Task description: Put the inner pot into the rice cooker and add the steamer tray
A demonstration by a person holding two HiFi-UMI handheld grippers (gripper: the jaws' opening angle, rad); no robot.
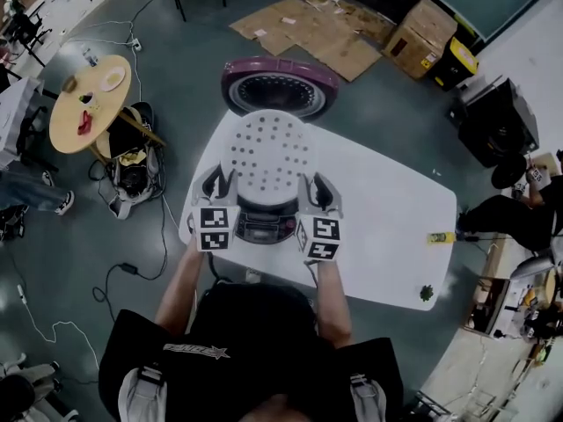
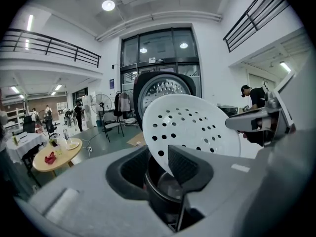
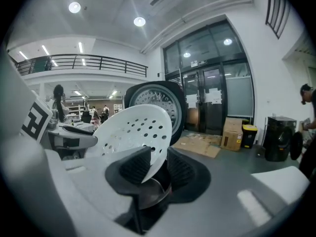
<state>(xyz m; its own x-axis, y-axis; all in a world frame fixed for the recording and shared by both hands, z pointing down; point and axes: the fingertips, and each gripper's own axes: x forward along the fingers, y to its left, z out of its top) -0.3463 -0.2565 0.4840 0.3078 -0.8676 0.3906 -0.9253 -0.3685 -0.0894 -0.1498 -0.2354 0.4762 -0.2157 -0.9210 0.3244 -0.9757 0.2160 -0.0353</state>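
Obs., head view: person stands at white table (image 1: 396,227), one gripper in each hand. Rice cooker (image 1: 264,229) sits at the table's near-left part, control panel facing the person. Its lid (image 1: 280,89) stands open at the back, dark-red rim, ribbed inner plate facing up.

Steamer tray (image 1: 268,152): white, round, perforated. Held over the cooker's mouth between the two grippers, tilted, near edge low and far edge raised toward the lid.

Left gripper (image 1: 215,183): jaws closed on the tray's near-left rim. Left gripper view shows the rim passing between the two dark pads, both in contact.

Right gripper (image 1: 315,187): jaws closed on the tray's near-right rim. Right gripper view shows the same, edge of the tray pinched between the pads.

Inner pot (image 2: 164,190): dark round wall with a shiny inside, visible just below the jaws in both gripper views, under the tray's low edge. In the head view the tray covers it. Cannot tell whether tray and pot touch.

Surroundings: round wooden table (image 1: 88,104) to the left, flattened cardboard (image 1: 308,29) on the floor beyond the cooker.
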